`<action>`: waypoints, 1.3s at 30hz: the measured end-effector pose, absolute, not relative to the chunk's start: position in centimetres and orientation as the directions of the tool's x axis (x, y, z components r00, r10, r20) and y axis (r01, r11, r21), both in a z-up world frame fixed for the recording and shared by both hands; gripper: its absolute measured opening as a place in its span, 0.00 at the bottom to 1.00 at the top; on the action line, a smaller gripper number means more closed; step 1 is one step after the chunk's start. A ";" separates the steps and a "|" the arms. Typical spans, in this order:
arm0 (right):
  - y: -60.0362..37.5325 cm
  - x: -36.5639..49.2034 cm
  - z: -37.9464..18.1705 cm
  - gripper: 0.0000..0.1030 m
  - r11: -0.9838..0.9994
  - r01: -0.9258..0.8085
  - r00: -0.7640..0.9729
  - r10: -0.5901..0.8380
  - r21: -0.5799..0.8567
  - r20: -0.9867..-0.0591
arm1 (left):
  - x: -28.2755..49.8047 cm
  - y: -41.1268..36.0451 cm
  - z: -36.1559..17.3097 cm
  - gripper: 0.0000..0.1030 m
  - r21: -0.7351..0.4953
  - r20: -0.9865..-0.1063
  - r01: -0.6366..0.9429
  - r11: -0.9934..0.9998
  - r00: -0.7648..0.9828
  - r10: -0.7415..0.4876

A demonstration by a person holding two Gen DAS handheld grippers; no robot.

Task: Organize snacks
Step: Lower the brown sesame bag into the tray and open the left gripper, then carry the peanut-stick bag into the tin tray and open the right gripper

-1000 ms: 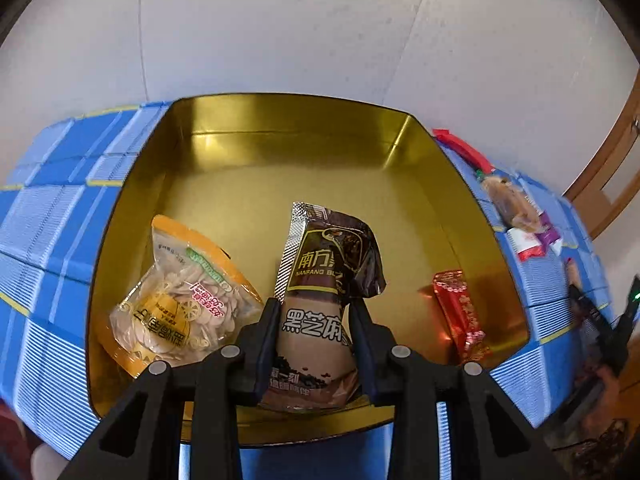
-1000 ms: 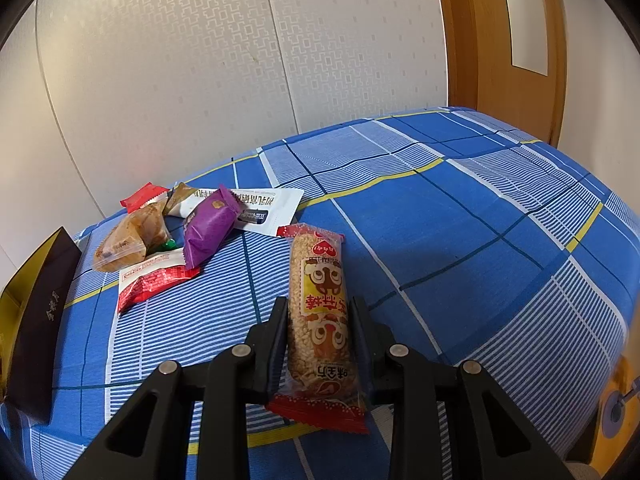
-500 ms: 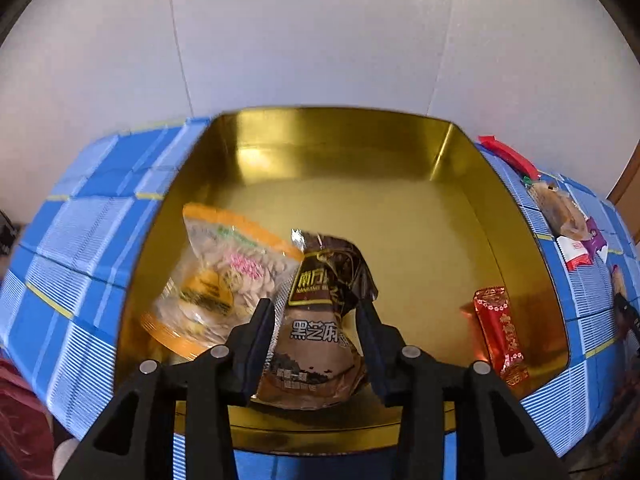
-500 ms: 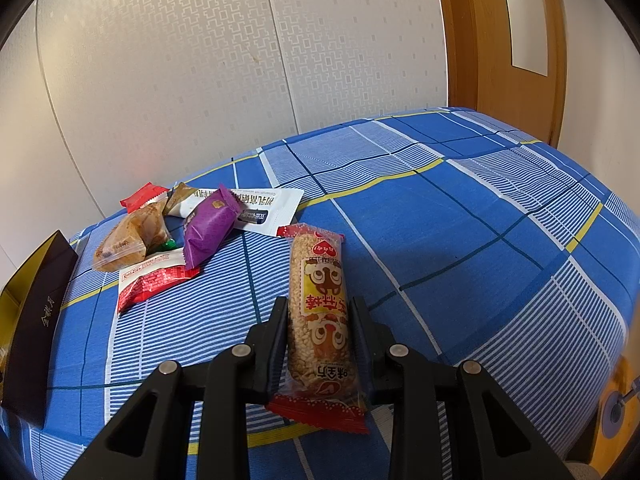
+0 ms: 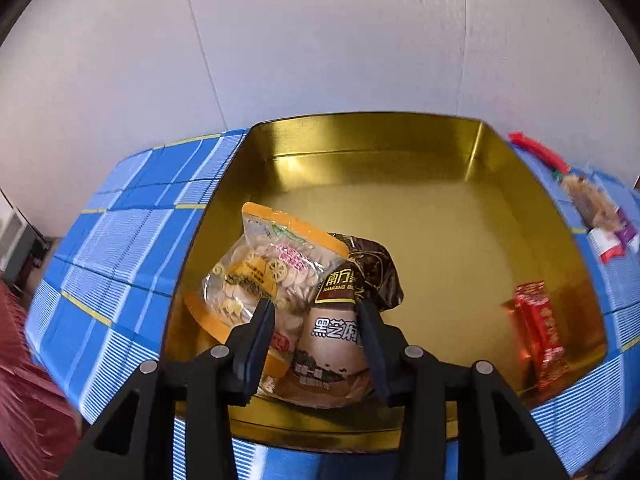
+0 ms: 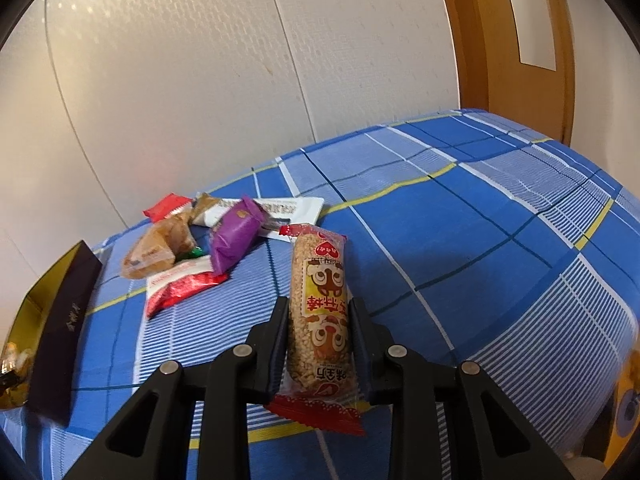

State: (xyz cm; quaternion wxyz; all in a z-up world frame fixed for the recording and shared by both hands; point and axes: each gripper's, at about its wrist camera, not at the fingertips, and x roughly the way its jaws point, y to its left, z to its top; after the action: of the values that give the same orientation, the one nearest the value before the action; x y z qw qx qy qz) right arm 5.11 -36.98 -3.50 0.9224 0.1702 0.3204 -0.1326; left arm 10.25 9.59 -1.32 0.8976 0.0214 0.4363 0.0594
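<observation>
- Opening up, the left gripper (image 5: 316,320) has just spread its jaws, and the brown sesame packet (image 5: 344,320) now lies loose between them, leaning on the seed bag (image 5: 264,276) in the gold tin (image 5: 360,140).
- Three snacks are in, counting the red packet (image 5: 538,332).
- Right gripper (image 6: 319,320) is clamped on the rice stick (image 6: 322,304).
- Snack pile (image 6: 200,248) waits on the blue checked cloth (image 6: 460,220); pale wall, wooden door (image 6: 500,40) behind.

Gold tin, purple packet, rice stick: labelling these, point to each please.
gold tin (image 5: 400,224): left wrist view, bare floor.
purple packet (image 6: 236,236): right wrist view, wrapper middle.
rice stick (image 6: 322,304): right wrist view, printed label.
</observation>
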 end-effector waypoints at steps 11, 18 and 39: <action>-32.2 4.2 -2.0 0.28 0.944 0.218 0.789 -0.020 0.249 -0.614 | 6.7 8.5 0.1 0.43 -0.062 -0.727 -0.056 0.997 0.687 -0.006; -27.0 4.5 -1.0 0.28 0.969 0.067 0.787 0.095 0.237 -0.610 | 5.2 8.5 0.8 0.43 -0.117 -0.713 -0.045 0.992 0.699 -0.052; -10.6 9.6 1.1 0.28 0.938 -0.252 0.695 0.345 0.236 -0.631 | 3.8 9.4 0.5 0.43 -0.167 -0.714 -0.091 0.982 0.697 -0.057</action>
State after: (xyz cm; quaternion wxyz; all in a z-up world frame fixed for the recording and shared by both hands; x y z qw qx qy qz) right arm 9.56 -10.65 1.14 0.9182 0.0658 0.3551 0.1626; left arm 3.77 9.38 0.51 0.9163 -0.0951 0.3889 0.0092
